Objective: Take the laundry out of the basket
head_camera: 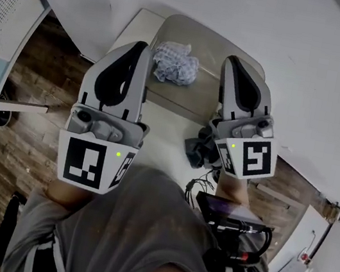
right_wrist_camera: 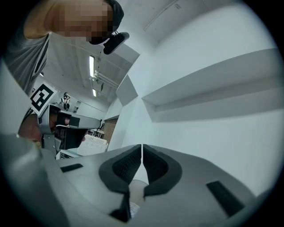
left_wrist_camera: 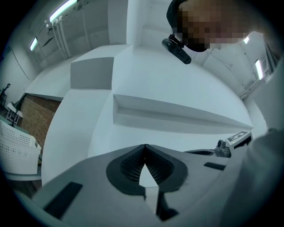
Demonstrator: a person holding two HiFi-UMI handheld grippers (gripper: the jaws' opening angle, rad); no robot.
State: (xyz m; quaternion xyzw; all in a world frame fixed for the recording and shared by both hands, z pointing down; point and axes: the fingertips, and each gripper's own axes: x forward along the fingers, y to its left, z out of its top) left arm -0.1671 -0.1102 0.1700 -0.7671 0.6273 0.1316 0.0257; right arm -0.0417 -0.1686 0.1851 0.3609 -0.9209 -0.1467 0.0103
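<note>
Nearest, both tongs are clenched on nothing: the left gripper (head_camera: 141, 47) and right gripper (head_camera: 232, 61) flank the crumpled checked cloth (head_camera: 176, 63). The white basket (head_camera: 3, 11) stands well left of that cloth. Likely between fetches; next, reach back there, jaws opened.

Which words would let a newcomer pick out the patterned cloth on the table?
Find the white table against the wall and the grey panel on its top. One crumpled cloth lies on that panel's left half. It is pale with a fine blue check, unlike the dark cloth bunched at the table's near edge.
</note>
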